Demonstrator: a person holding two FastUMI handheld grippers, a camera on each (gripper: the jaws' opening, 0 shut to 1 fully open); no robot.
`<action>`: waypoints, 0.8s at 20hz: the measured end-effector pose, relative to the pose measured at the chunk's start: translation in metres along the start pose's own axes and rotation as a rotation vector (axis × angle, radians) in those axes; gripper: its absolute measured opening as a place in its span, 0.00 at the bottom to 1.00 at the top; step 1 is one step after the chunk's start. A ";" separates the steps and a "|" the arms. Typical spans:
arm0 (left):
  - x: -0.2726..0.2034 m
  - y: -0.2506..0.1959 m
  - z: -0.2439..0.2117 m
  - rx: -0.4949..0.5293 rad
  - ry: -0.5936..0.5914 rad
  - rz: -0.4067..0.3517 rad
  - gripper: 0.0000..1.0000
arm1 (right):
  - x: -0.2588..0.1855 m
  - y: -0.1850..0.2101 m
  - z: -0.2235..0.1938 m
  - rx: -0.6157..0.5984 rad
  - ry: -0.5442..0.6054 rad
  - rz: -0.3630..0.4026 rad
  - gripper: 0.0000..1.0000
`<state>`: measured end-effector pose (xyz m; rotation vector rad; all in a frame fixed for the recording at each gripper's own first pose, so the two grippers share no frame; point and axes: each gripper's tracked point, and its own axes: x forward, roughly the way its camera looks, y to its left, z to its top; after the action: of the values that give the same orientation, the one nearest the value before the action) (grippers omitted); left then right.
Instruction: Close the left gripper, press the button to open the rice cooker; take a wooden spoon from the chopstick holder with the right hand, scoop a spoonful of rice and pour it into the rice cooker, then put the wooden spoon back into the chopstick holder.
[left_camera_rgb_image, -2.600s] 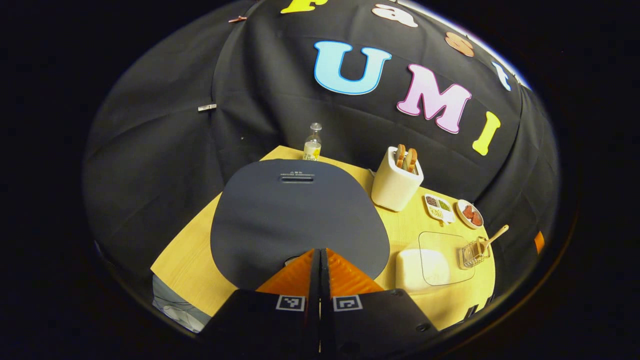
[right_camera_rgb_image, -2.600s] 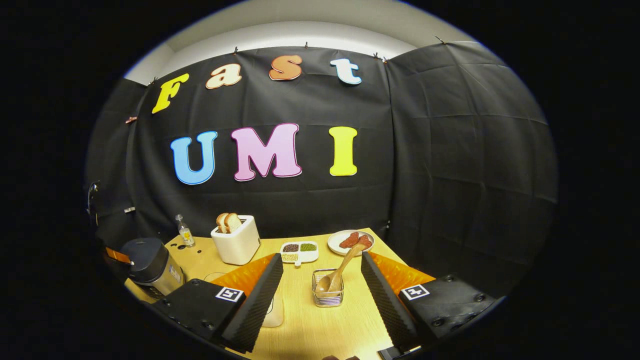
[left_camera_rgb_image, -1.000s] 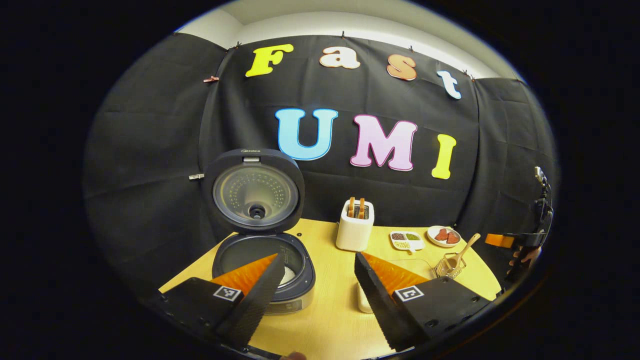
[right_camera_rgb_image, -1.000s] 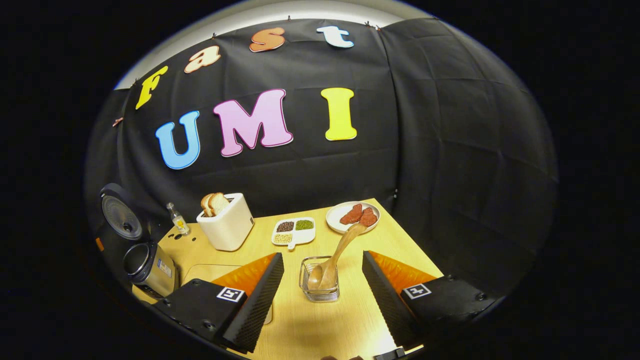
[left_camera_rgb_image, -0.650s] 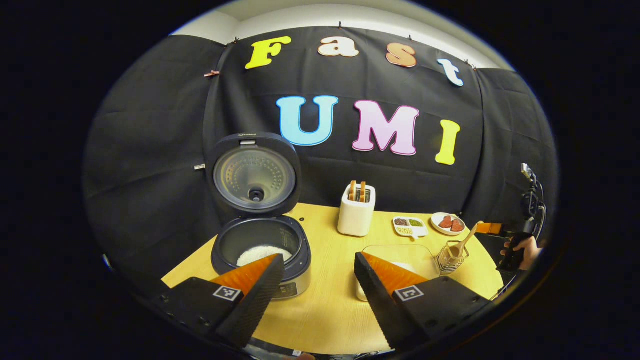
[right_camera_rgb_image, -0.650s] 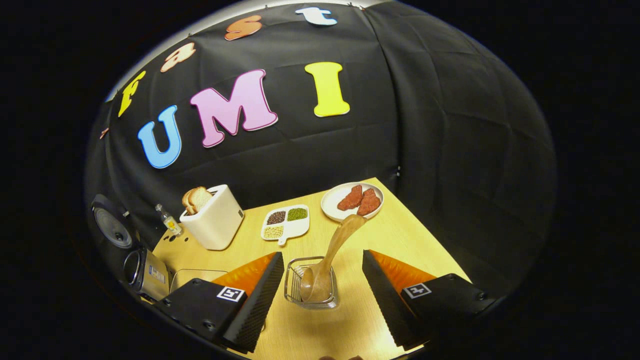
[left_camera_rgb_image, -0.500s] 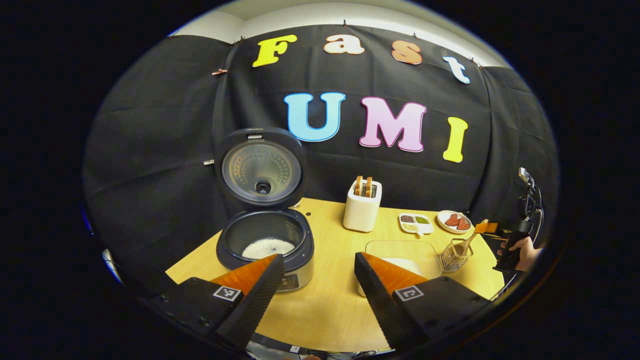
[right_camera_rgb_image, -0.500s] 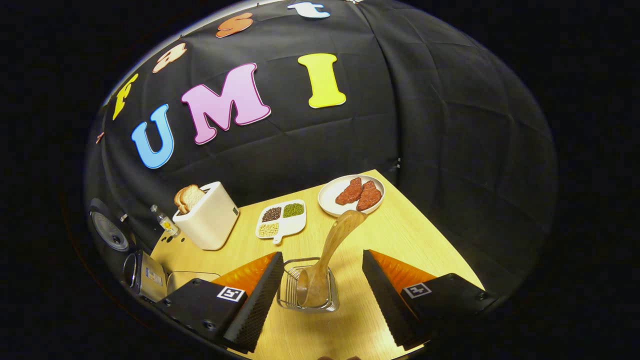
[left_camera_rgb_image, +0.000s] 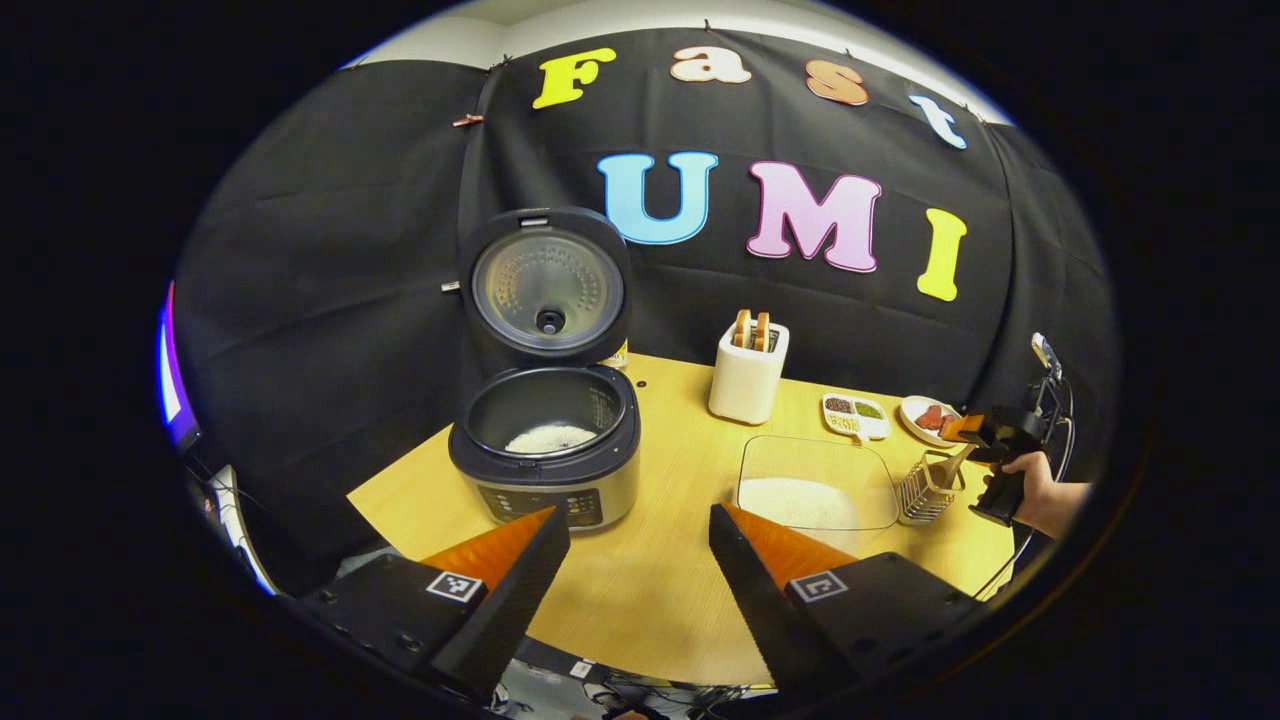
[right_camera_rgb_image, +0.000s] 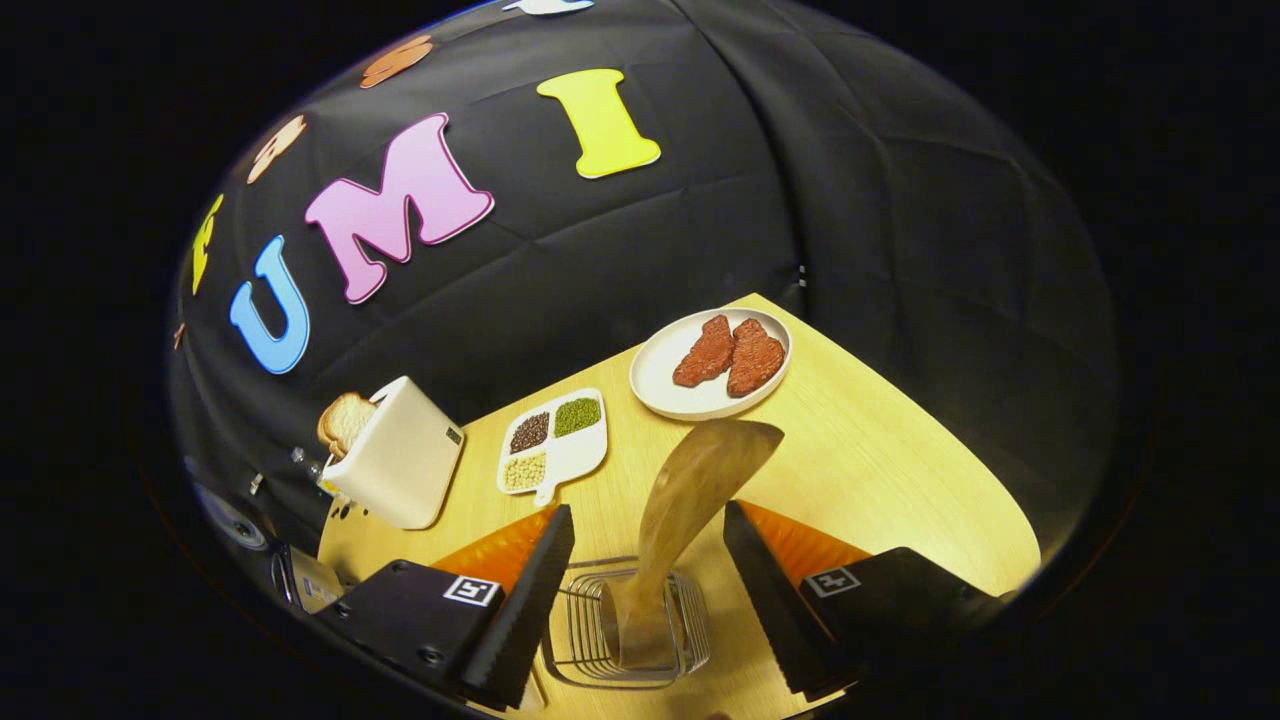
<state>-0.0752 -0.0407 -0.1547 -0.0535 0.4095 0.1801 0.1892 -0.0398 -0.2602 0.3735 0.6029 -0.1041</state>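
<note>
The rice cooker (left_camera_rgb_image: 548, 450) stands on the left of the table with its lid (left_camera_rgb_image: 545, 288) raised upright and white rice in its pot. My left gripper (left_camera_rgb_image: 640, 530) is open above the table's front edge, well back from the cooker. A wooden spoon (right_camera_rgb_image: 690, 492) stands bowl-down in a wire chopstick holder (right_camera_rgb_image: 630, 640). My right gripper (right_camera_rgb_image: 645, 535) is open with the spoon's handle between its fingers, not touching. In the left gripper view a hand holds that gripper (left_camera_rgb_image: 985, 432) over the holder (left_camera_rgb_image: 928, 487). A clear tray of rice (left_camera_rgb_image: 815, 487) lies beside the holder.
A white toaster (right_camera_rgb_image: 395, 465) with bread, a divided dish of beans (right_camera_rgb_image: 553, 440) and a white plate of red meat (right_camera_rgb_image: 712, 362) line the back of the wooden table (right_camera_rgb_image: 890, 480). A small bottle (left_camera_rgb_image: 618, 352) stands behind the cooker. The black cloth wall is close behind.
The cooker's lid has sprung open and my left gripper has opened and drawn back. My right gripper has moved down and forward, bringing the spoon's handle between its fingers.
</note>
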 end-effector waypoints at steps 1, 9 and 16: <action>0.000 -0.002 -0.002 0.000 0.002 -0.001 0.96 | 0.002 -0.001 0.000 0.010 0.005 -0.002 0.88; 0.006 -0.025 -0.002 0.017 -0.010 -0.043 0.96 | 0.008 -0.007 0.003 0.041 0.015 -0.033 0.14; 0.010 -0.016 0.002 0.030 -0.024 -0.115 0.96 | -0.030 0.017 0.027 0.019 -0.043 -0.022 0.12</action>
<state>-0.0629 -0.0547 -0.1566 -0.0449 0.3845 0.0609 0.1829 -0.0348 -0.2175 0.3823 0.5637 -0.1386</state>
